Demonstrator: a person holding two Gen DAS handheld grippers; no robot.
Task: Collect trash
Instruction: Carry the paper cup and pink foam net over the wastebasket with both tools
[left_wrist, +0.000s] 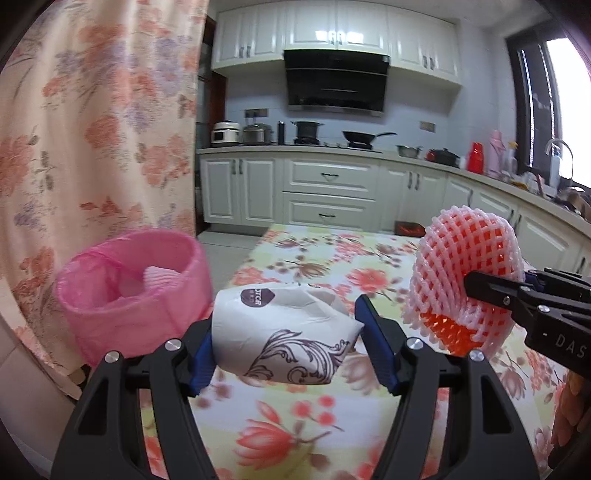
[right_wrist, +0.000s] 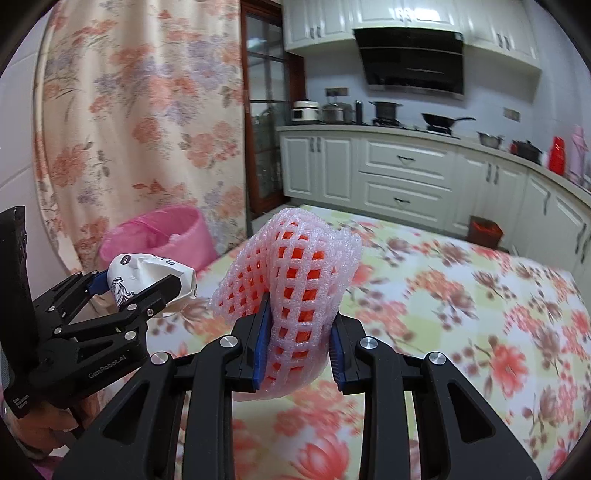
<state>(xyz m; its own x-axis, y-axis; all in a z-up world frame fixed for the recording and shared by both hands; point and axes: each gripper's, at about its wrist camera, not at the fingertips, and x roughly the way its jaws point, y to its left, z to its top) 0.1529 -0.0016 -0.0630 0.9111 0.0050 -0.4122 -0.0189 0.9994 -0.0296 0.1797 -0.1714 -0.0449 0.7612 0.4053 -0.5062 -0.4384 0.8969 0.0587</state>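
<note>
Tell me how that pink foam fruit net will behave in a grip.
Probably soft and floppy: the foam fruit net is squashed thin between the right gripper pads and curls over above them. Likely very light, being open mesh. It seems unlikely to slip, since the pads bite into it.

Black two-finger grippers (left_wrist: 288, 354) — blue pads (right_wrist: 263, 343), silver screws (right_wrist: 231, 341), white lettering.
</note>
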